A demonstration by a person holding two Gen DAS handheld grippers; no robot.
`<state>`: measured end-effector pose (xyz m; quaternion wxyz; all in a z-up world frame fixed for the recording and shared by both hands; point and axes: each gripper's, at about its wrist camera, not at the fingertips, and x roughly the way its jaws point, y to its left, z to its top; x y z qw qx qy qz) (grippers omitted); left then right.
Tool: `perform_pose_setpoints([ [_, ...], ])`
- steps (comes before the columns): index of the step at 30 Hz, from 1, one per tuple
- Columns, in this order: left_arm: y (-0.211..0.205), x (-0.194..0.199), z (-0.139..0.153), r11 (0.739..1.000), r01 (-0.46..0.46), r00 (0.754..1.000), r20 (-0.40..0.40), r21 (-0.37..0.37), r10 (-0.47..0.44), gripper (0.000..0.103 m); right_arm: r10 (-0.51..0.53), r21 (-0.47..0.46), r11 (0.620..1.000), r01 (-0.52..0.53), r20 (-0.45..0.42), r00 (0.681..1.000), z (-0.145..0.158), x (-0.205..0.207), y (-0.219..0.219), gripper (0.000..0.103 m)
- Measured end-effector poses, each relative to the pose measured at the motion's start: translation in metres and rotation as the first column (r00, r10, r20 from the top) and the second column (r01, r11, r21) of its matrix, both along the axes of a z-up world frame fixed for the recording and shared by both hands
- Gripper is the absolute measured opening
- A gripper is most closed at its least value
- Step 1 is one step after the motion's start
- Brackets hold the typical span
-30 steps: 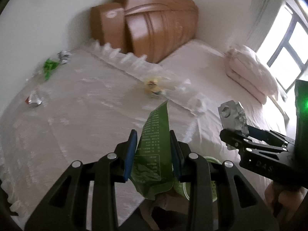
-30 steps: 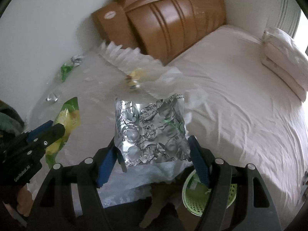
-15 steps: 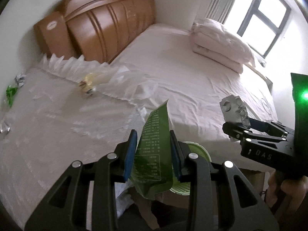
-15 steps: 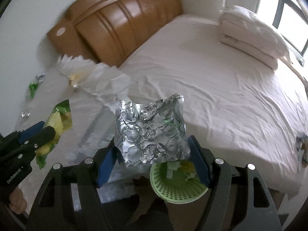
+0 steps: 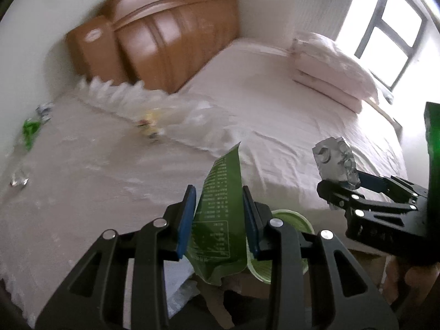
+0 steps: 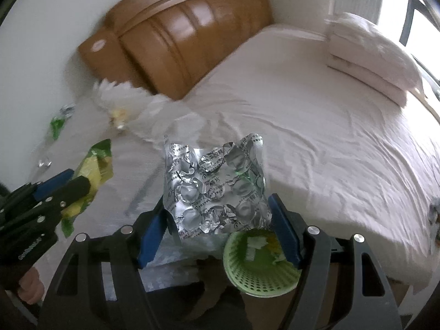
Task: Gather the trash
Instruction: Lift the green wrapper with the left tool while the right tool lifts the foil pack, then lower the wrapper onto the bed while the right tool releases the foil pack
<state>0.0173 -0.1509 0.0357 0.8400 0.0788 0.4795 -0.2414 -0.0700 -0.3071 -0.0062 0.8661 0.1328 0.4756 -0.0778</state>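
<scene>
Pinched upright between the left gripper's (image 5: pixel 218 217) pads so it hangs clear, a green wrapper (image 5: pixel 217 220) is held above what appears, half hidden, to be the green basket (image 6: pixel 260 269), while the right gripper (image 6: pixel 217 229) clamps a foil blister pack (image 6: pixel 216 185) there for dropping

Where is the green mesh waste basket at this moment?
In the right wrist view, the green mesh basket stands on the floor at the bed's near edge, low and right of centre, just below the foil blister pack held in the right tongs.
</scene>
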Motion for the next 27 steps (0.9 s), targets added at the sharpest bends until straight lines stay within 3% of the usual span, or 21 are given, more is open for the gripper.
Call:
perform_pose_setpoints([
  [6, 0.066, 0.025, -0.010, 0.984, -0.176, 0.984, 0.014, 0.039, 0.176, 0.033, 0.152, 0.017, 0.988, -0.152, 0.002, 0.988, 0.002, 0.047, 0.058, 0.072],
  [12, 0.157, 0.050, -0.036, 0.914, -0.391, 0.920, 0.022, 0.112, 0.391, 0.033, 0.336, 0.023, 0.942, -0.335, -0.014, 0.942, -0.011, 0.111, 0.142, 0.072],
  [15, 0.197, 0.062, -0.054, 0.872, -0.468, 0.882, 0.015, 0.143, 0.471, 0.033, 0.410, 0.028, 0.912, -0.409, -0.046, 0.911, -0.028, 0.141, 0.188, 0.072],
  [19, 0.235, 0.070, -0.073, 0.836, -0.523, 0.847, -0.002, 0.168, 0.531, 0.033, 0.455, 0.011, 0.890, -0.455, -0.076, 0.887, -0.038, 0.155, 0.229, 0.072],
  [23, 0.248, 0.071, -0.077, 0.831, -0.539, 0.837, -0.023, 0.135, 0.546, 0.033, 0.458, 0.003, 0.888, -0.460, -0.090, 0.884, -0.043, 0.161, 0.248, 0.076],
  [27, 0.246, 0.072, -0.076, 0.838, -0.529, 0.844, -0.016, 0.134, 0.536, 0.033, 0.449, -0.001, 0.893, -0.451, -0.096, 0.888, -0.046, 0.167, 0.256, 0.078],
])
